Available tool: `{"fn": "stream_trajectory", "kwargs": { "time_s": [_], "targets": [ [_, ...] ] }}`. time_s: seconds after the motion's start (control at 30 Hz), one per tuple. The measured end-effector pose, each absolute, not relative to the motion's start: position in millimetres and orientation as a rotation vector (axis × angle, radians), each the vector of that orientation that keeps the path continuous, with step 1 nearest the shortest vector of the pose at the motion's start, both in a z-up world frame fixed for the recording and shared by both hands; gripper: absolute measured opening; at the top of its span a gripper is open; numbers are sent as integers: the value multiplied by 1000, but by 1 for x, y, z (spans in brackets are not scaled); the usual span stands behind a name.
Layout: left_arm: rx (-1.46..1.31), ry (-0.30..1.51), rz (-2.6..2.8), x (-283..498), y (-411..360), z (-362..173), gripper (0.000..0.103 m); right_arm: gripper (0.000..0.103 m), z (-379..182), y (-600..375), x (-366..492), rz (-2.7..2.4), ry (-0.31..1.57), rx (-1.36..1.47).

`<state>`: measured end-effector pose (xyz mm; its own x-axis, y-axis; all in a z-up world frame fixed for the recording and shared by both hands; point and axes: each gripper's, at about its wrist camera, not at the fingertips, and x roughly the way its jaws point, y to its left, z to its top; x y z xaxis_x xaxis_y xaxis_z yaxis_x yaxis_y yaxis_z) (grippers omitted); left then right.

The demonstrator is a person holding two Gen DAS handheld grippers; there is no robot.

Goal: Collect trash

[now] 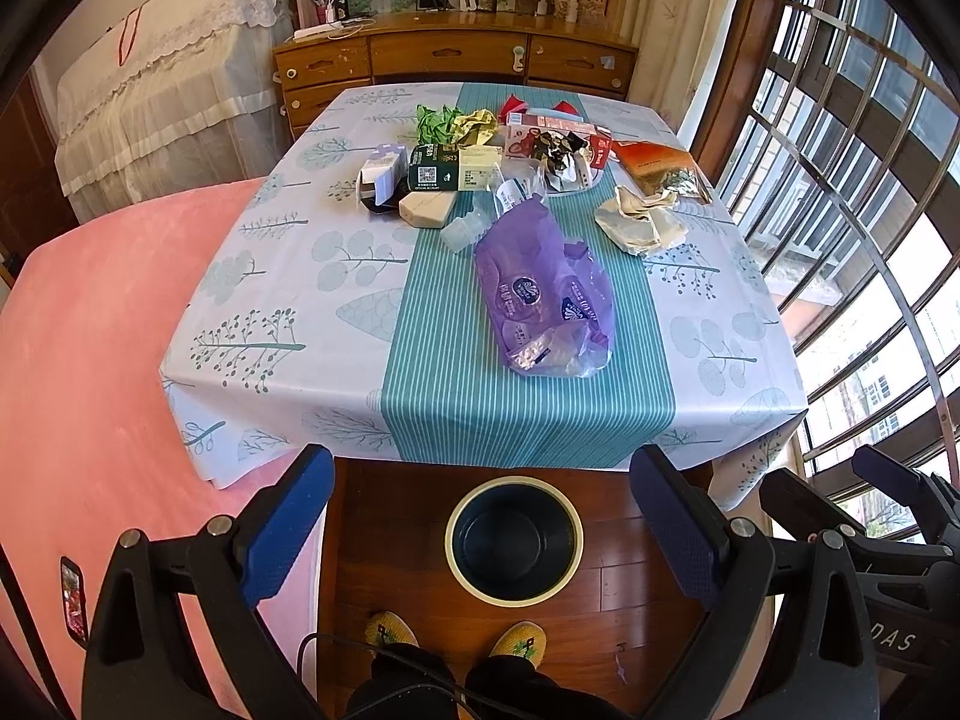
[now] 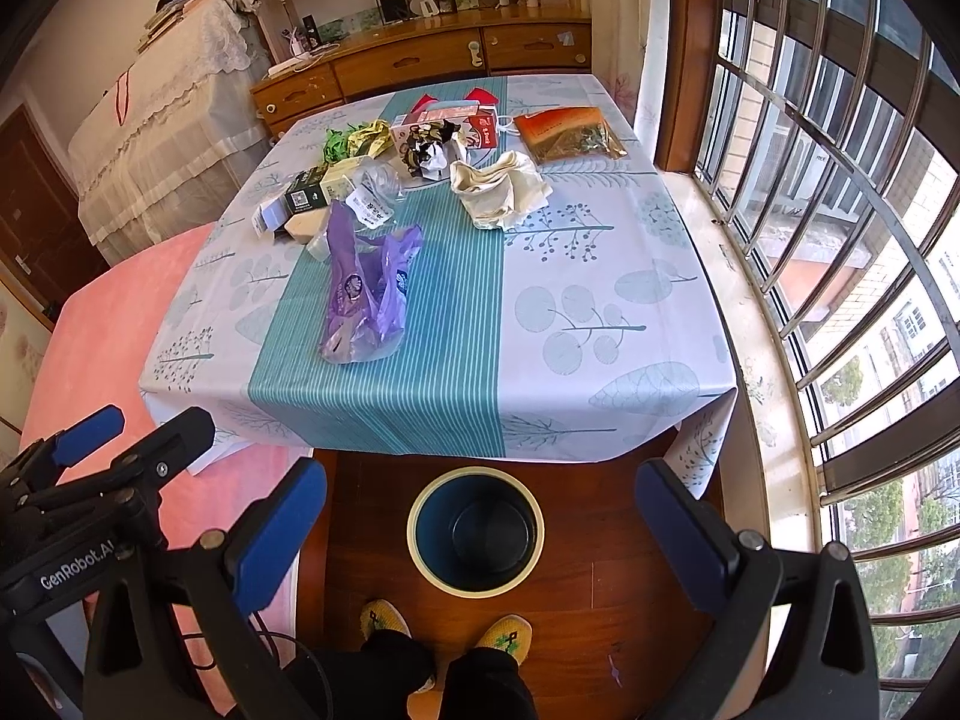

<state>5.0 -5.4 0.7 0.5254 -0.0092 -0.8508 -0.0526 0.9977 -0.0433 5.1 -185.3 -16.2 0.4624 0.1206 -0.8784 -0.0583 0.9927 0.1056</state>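
Trash covers the far half of the table (image 1: 300, 324) (image 2: 630, 324). Nearest lies a purple plastic bag (image 1: 543, 294) (image 2: 366, 294). Behind it are a crumpled cream wrapper (image 1: 639, 219) (image 2: 501, 189), a green box (image 1: 453, 168) (image 2: 306, 189), a clear plastic bottle (image 1: 474, 222), an orange snack pouch (image 1: 663, 168) (image 2: 570, 132) and crumpled green paper (image 1: 438, 123). A dark bin (image 1: 514, 540) (image 2: 475, 531) with a cream rim stands on the floor before the table. My left gripper (image 1: 480, 516) and right gripper (image 2: 480, 522) both hang open and hold nothing, above the bin, short of the table.
A pink bed (image 1: 90, 360) lies left of the table. A barred window (image 2: 840, 210) runs along the right. A wooden dresser (image 1: 450, 60) stands behind the table. The person's feet in yellow slippers (image 1: 456, 639) stand on the wood floor by the bin.
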Motion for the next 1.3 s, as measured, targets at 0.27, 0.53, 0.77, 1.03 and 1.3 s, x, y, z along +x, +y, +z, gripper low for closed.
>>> {"fn": "stream_trajectory", "kwargs": {
  "time_s": [0.27, 0.53, 0.77, 1.03, 1.3],
  "targets": [
    [-67, 1016, 29, 4, -4, -2, 97, 103, -16, -185, 5, 109, 1083, 62],
    [-71, 1016, 30, 4, -3, -2, 97, 103, -15, -184, 6, 113, 1080, 60],
    [-68, 1013, 35, 7, 1, 0, 97, 103, -15, -183, 9, 131, 1073, 63],
    [-64, 1012, 53, 10, 6, 5, 97, 103, -17, -180, 16, 150, 1078, 74],
    [-65, 1018, 74, 13, 15, 11, 97, 103, -14, -172, 25, 186, 1074, 85]
  ]
}}
